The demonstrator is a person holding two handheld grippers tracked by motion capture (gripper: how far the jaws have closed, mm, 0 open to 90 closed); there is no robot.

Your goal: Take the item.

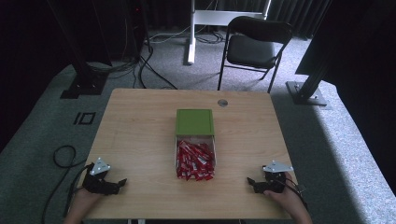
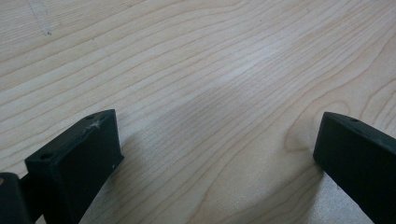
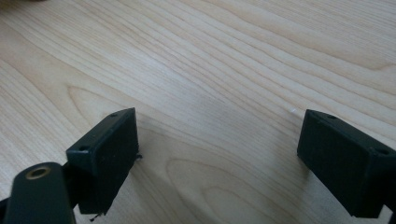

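Sachets (image 1: 195,161) are lying midway between both wide-open, empty grippers, left gripper (image 1: 119,183) and right gripper (image 1: 252,182), box running lengthwise away.

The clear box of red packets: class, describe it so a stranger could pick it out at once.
Start at the wooden table. At its middle lies a green lid; touching its near edge is the clear box, between the two grippers. It alone is heaped with red packets.
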